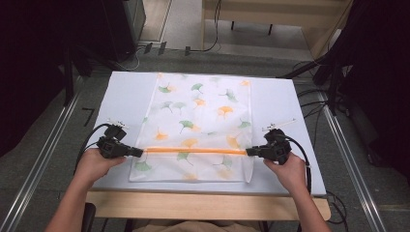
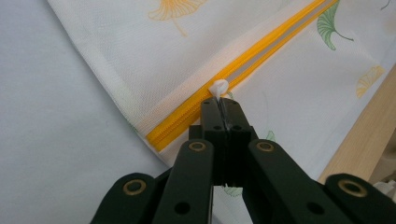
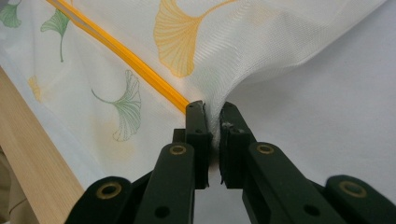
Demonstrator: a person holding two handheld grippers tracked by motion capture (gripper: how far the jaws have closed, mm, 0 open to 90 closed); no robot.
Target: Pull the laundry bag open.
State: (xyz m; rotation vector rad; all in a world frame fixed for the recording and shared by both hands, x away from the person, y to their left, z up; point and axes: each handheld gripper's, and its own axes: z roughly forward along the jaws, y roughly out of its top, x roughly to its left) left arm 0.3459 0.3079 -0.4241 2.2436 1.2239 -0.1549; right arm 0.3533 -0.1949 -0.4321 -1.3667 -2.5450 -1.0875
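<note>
A white mesh bag (image 1: 198,125) printed with green and orange ginkgo leaves lies flat on the table, an orange zipper (image 1: 196,151) running across its near part. My left gripper (image 1: 138,152) is shut on the white zipper pull (image 2: 218,87) at the zipper's left end (image 2: 187,122). My right gripper (image 1: 251,152) is shut on the bag's right edge, where the mesh (image 3: 215,122) bunches up between its jaws beside the zipper's right end (image 3: 180,101).
The bag lies on a white tabletop (image 1: 125,92) with a wooden front edge (image 1: 208,205). Metal rails (image 1: 43,154) run along both sides of the table. Cables and dark stands (image 1: 333,72) crowd the floor at the back.
</note>
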